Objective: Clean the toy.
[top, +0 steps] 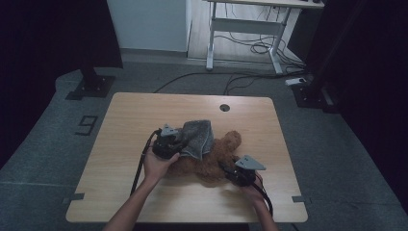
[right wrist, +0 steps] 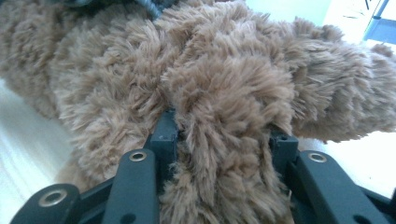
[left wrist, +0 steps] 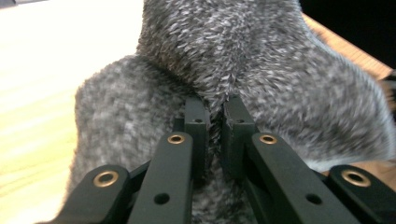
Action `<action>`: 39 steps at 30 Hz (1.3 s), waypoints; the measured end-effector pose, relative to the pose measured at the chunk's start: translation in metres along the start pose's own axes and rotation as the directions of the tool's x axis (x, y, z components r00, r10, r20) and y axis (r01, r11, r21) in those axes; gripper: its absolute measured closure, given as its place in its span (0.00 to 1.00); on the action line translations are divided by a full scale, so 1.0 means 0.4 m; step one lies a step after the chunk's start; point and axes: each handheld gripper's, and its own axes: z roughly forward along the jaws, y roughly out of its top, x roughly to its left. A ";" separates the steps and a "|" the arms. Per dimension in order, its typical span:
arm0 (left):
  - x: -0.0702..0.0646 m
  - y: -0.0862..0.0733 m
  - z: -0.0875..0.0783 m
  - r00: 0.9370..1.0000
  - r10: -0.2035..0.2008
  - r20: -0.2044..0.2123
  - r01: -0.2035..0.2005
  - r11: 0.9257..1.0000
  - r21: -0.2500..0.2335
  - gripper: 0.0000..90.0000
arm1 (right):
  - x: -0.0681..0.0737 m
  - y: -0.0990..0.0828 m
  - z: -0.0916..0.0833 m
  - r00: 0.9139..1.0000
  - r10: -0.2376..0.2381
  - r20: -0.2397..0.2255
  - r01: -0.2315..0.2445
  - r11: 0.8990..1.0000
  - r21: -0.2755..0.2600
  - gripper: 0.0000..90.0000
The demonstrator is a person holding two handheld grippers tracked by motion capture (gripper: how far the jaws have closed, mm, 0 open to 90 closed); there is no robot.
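Note:
A brown plush teddy bear (top: 219, 154) lies on the wooden table (top: 144, 110), partly covered by a grey fluffy cloth (top: 198, 137). My left gripper (top: 180, 139) is shut on a pinched fold of that grey cloth (left wrist: 261, 70); in the left gripper view its jaws (left wrist: 215, 116) stand nearly together with fabric between them. My right gripper (top: 226, 167) is shut on a thick limb of the bear (right wrist: 224, 93) at the toy's near right side; brown fur bulges between and over its jaws (right wrist: 224, 135).
A round cable hole (top: 224, 107) sits near the table's far edge. A white desk frame (top: 245, 29) with floor cables stands behind. Dark stands (top: 91, 82) flank the table. Bare tabletop lies left and in front of the bear.

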 end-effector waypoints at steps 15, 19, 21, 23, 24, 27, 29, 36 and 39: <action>-0.043 -0.157 -0.062 0.998 0.040 0.052 -0.033 0.990 -0.135 0.95 | 0.008 0.029 -0.066 0.995 0.010 -0.102 -0.002 0.997 0.076 0.33; -0.039 -0.183 -0.074 0.997 0.016 0.080 -0.003 0.987 -0.159 0.95 | -0.007 0.057 -0.061 0.996 0.023 -0.088 -0.015 0.995 0.095 0.17; -0.043 -0.192 -0.077 0.997 0.020 0.075 -0.007 0.985 -0.172 0.95 | -0.009 0.071 -0.046 0.995 0.019 -0.096 -0.008 0.993 0.115 0.14; -0.044 -0.198 -0.078 0.997 0.018 0.078 -0.004 0.984 -0.178 0.95 | -0.014 0.080 -0.031 0.992 0.030 -0.119 -0.014 0.991 0.131 0.09; -0.043 -0.199 -0.078 0.997 0.017 0.081 -0.002 0.984 -0.180 0.95 | -0.020 0.083 -0.022 0.988 0.053 -0.145 -0.032 0.989 0.146 0.07; -0.041 -0.202 -0.080 0.996 0.007 0.092 0.009 0.984 -0.180 0.95 | -0.031 0.072 0.004 0.969 0.106 -0.223 -0.068 0.983 0.171 0.17; -0.040 -0.204 -0.083 0.995 -0.001 0.104 0.019 0.984 -0.179 0.95 | -0.024 0.059 0.006 0.968 0.081 -0.237 -0.047 0.988 0.146 0.27; -0.037 -0.173 -0.103 0.983 -0.037 0.178 0.069 0.982 -0.178 0.93 | 0.011 0.015 -0.035 0.981 -0.052 -0.186 0.068 0.995 0.076 0.51; -0.051 -0.128 -0.109 0.983 -0.021 0.180 0.052 0.984 -0.169 0.92 | 0.022 0.000 -0.043 0.985 -0.098 -0.145 0.107 0.992 0.061 0.54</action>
